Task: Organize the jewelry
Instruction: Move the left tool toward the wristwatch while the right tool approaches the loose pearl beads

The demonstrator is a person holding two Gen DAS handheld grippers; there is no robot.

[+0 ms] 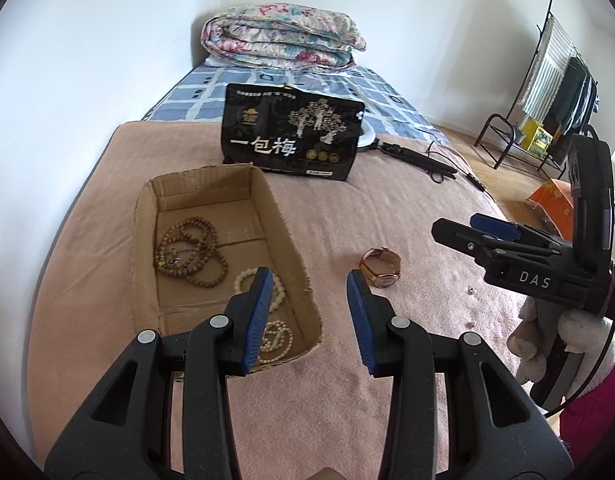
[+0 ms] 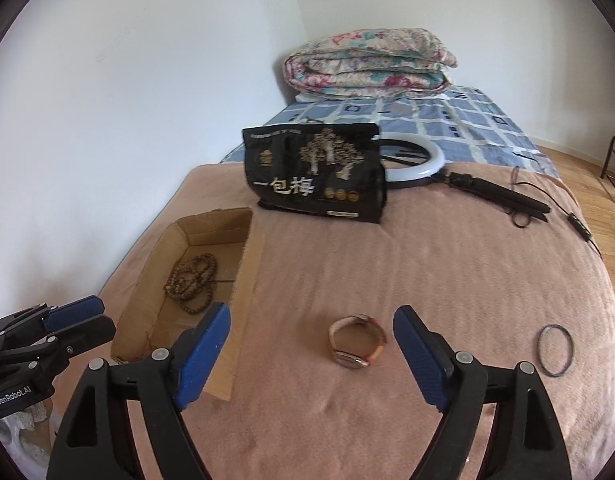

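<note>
A shallow cardboard box [image 1: 263, 200] lies on the pink blanket and holds a brown bead string [image 1: 195, 254] and white bead bracelets [image 1: 277, 334]. A wristwatch [image 1: 381, 266] with a brown strap lies on the blanket right of the box; it also shows in the right wrist view [image 2: 357, 342]. A thin dark ring [image 2: 554, 350] lies further right. My left gripper [image 1: 311, 284] is open and empty above the box's right corner. My right gripper [image 2: 311, 320] is open and empty, just short of the watch. The box [image 2: 243, 264] sits at its left.
A black snack bag [image 1: 293, 136] stands behind the box. A ring light [image 2: 421, 162] with its stand and cable lies behind it. A folded floral quilt [image 1: 281, 36] lies at the far end of the bed. A clothes rack [image 1: 547, 92] stands on the floor at right.
</note>
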